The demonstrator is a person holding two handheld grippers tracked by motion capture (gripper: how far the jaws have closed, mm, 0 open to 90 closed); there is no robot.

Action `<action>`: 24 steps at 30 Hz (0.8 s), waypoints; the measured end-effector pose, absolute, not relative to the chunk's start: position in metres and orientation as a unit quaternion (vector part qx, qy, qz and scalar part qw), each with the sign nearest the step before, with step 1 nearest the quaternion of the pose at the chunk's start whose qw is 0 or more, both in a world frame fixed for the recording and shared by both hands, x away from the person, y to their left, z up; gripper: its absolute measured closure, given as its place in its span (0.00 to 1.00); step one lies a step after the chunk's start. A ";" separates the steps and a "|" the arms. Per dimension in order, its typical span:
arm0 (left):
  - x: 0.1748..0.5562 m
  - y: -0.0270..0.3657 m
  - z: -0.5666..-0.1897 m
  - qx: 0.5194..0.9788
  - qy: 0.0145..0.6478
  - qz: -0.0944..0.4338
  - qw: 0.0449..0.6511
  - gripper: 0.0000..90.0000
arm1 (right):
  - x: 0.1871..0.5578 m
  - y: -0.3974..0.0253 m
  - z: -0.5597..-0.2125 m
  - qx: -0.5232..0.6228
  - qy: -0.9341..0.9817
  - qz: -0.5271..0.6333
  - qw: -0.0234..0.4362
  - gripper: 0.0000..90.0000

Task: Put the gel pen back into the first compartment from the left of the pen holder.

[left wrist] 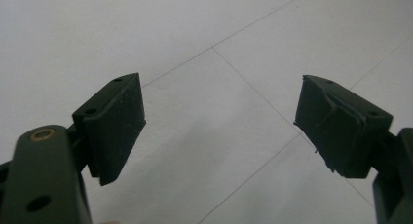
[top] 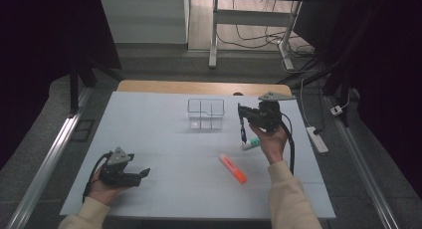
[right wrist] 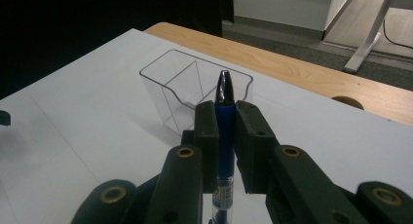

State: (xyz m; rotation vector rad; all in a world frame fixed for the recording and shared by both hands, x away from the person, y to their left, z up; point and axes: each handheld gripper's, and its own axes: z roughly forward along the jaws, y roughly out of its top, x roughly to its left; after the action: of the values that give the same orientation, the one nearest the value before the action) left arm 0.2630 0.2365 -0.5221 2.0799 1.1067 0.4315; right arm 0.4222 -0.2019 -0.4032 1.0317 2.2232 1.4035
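Pen: blue pen (right wrist: 225, 136) w/ black tip, slim round barrel, clear section lower down; clamped in right hand-held gripper (right wrist: 225, 118), raised above the surface (top: 164, 139), near the organiser's right side.
Pen axis: in high view pen (top: 242, 129) hung roughly upright, long axis steep. In right gripper view black tip stuck out past the jaws toward the organiser.
Right hand-held gripper: (top: 244, 120) jaws closed tight on pen barrel, one pad each side.
Left hand-held gripper: (top: 142, 174) low at near-left of surface, well apart from pen; in left gripper view (left wrist: 219, 131) jaws stood wide apart, nothing between, matte black ribbed pads.
Organiser: clear plastic, boxy, w/ dividers (top: 205, 114), far-centre of surface.
Surface: pale, smooth, faint seam lines; wood edge at back.
Others: orange highlighter (top: 232, 168) lay flat, diagonal; white-green tube (top: 250, 144) beside right hand (top: 271, 142).
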 end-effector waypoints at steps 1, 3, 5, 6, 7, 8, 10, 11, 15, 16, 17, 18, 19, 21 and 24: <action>0.263 0.237 -0.522 0.809 0.430 0.168 0.365 0.20 | 0.424 -0.199 -0.403 0.360 0.777 0.490 0.159 0.89; 0.263 0.237 -0.522 0.808 0.430 0.167 0.365 0.20 | 0.426 -0.195 -0.401 0.360 0.776 0.494 0.159 0.89; 0.263 0.237 -0.522 0.808 0.430 0.167 0.365 0.20 | 0.429 -0.190 -0.399 0.360 0.774 0.496 0.159 0.89; 0.263 0.237 -0.522 0.808 0.430 0.167 0.366 0.20 | 0.430 -0.187 -0.398 0.360 0.773 0.498 0.159 0.89; 0.263 0.237 -0.522 0.808 0.430 0.167 0.366 0.20 | 0.431 -0.185 -0.397 0.360 0.772 0.500 0.159 0.89; 0.263 0.237 -0.522 0.808 0.430 0.167 0.366 0.20 | 0.432 -0.182 -0.396 0.360 0.771 0.501 0.160 0.89; 0.263 0.237 -0.522 0.808 0.430 0.167 0.366 0.20 | 0.435 -0.177 -0.393 0.359 0.770 0.503 0.160 0.89; 0.263 0.237 -0.522 0.808 0.430 0.167 0.366 0.20 | 0.436 -0.175 -0.393 0.358 0.771 0.502 0.160 0.89; 0.263 0.237 -0.522 0.808 0.429 0.168 0.367 0.20 | 0.440 -0.168 -0.393 0.360 0.769 0.505 0.158 0.89; 0.263 0.237 -0.522 0.808 0.430 0.168 0.367 0.20 | 0.442 -0.167 -0.393 0.360 0.767 0.507 0.156 0.89; 0.263 0.237 -0.522 0.808 0.430 0.167 0.367 0.20 | 0.443 -0.165 -0.394 0.360 0.767 0.508 0.155 0.89; 0.263 0.237 -0.522 0.808 0.430 0.167 0.367 0.20 | 0.444 -0.164 -0.394 0.361 0.767 0.507 0.155 0.89; 0.263 0.237 -0.522 0.807 0.430 0.167 0.367 0.20 | 0.445 -0.163 -0.395 0.362 0.766 0.509 0.154 0.89; 0.263 0.237 -0.522 0.808 0.430 0.167 0.367 0.20 | 0.447 -0.162 -0.396 0.364 0.764 0.511 0.153 0.89; 0.263 0.237 -0.522 0.808 0.430 0.167 0.366 0.20 | 0.449 -0.160 -0.397 0.368 0.761 0.513 0.151 0.89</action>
State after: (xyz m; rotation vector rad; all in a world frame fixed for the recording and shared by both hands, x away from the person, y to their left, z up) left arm 0.2633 0.2370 -0.5220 2.0777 1.1043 0.4284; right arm 0.4493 -0.1602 -0.3974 1.0560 2.1861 1.4719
